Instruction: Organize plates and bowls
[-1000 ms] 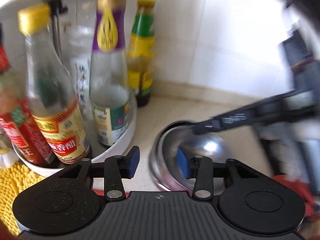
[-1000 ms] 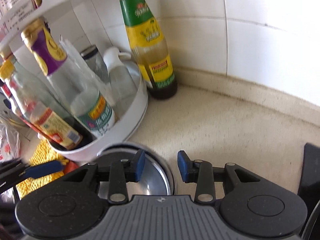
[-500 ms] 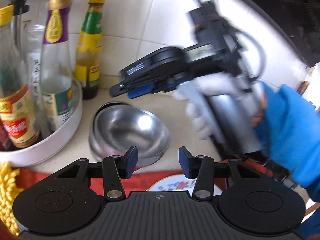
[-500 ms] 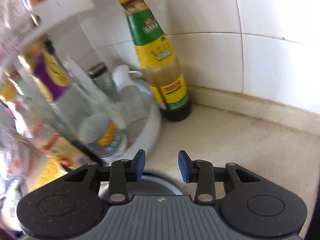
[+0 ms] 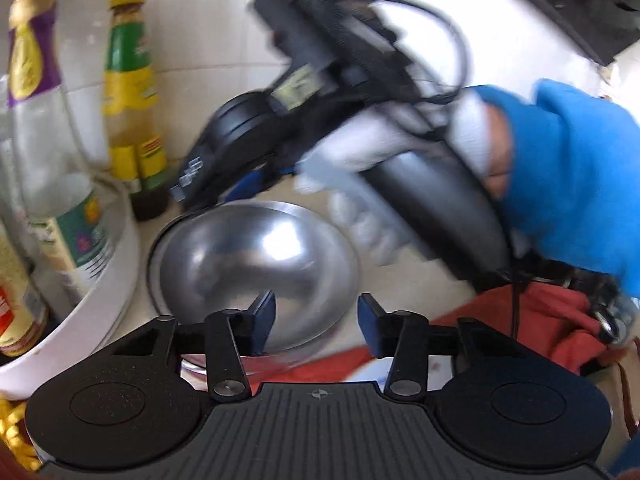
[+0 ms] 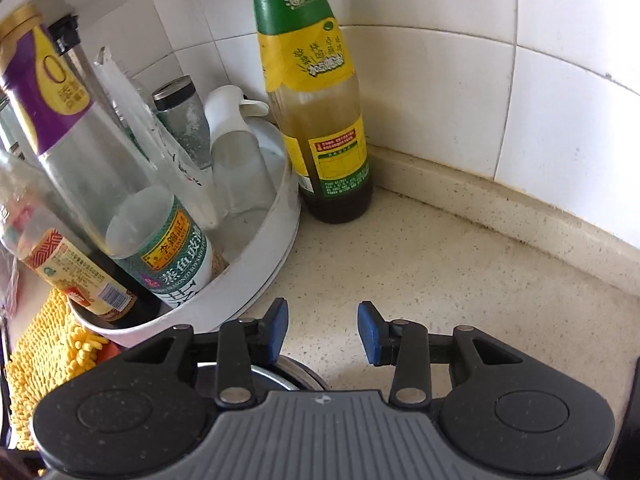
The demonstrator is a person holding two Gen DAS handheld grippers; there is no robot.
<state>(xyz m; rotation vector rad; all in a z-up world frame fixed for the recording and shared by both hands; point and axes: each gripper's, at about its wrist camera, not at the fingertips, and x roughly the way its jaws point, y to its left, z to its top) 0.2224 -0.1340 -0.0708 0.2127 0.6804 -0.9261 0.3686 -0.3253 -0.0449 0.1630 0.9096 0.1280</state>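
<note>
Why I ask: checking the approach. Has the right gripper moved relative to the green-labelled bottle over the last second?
Yes. In the right wrist view the green-labelled bottle now looms larger and more central, so the right gripper has closed in on it, toward the tiled corner.

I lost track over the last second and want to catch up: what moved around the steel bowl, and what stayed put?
The right gripper, in a white-gloved hand, swung from low across the steel bowl up to its far rim. The left gripper shifted rightward; its jaws are opening, empty. Nothing was gripped or released. The bowl, the white bottle tray and the green-labelled bottle stayed in place.
</note>
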